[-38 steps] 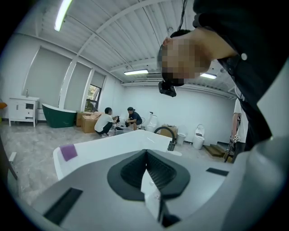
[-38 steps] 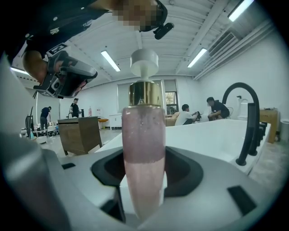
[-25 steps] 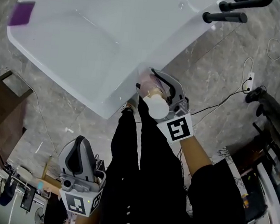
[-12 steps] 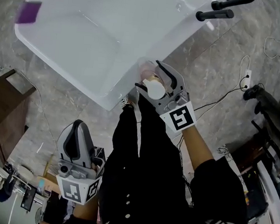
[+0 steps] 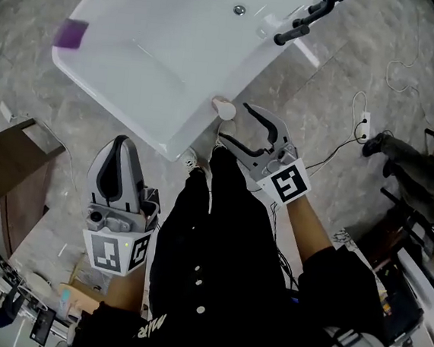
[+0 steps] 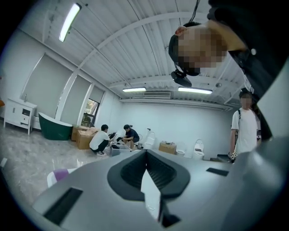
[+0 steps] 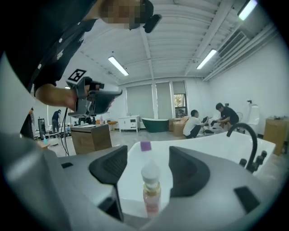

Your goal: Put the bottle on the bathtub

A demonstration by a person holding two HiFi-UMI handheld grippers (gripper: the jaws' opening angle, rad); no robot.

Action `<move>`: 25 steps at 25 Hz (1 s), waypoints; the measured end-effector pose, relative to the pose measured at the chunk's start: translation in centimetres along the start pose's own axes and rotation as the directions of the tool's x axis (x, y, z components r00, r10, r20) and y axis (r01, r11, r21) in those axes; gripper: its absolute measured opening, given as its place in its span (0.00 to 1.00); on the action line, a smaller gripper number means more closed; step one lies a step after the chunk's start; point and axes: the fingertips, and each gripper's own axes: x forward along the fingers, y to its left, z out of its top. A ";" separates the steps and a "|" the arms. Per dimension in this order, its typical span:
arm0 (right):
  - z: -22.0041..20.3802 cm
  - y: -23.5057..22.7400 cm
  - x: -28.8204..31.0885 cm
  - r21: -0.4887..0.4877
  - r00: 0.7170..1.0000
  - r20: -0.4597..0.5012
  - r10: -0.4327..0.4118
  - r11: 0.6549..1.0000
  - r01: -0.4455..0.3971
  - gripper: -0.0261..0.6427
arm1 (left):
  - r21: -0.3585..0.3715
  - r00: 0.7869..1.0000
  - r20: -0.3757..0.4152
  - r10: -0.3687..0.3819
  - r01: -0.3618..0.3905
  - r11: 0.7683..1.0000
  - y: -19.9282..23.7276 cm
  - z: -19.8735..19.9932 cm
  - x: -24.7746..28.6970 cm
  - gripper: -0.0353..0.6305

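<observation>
A pink bottle [image 5: 223,108] with a white cap stands upright on the near rim of the white bathtub [image 5: 159,57]. My right gripper [image 5: 234,123] hangs open just behind it, above the rim. In the right gripper view the bottle [image 7: 151,194] shows low between the two dark pads and clear of both. The jaws have just been closing a little, with nothing pressed between them. My left gripper [image 5: 119,148] is held up at the left, away from the tub, its jaws shut on nothing [image 6: 145,155].
A purple object [image 5: 68,34] sits on the tub's far rim, and a black faucet [image 5: 304,21] stands at its right end. A wooden cabinet [image 5: 3,171] is at the left. Cables and a plug strip [image 5: 363,122] lie on the floor. People [image 7: 194,124] crouch far back.
The right gripper has let go of the bottle, which now stands alone on the tub rim. Both grippers have risen toward the camera, and the right one has pulled back from the bottle.
</observation>
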 end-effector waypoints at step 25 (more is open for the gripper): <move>24.5 -5.8 -15.1 0.018 0.850 0.264 -0.456 0.883 0.468 0.04 | 0.118 0.983 0.182 0.012 -0.034 0.992 0.6 13.6 -5.3 0.07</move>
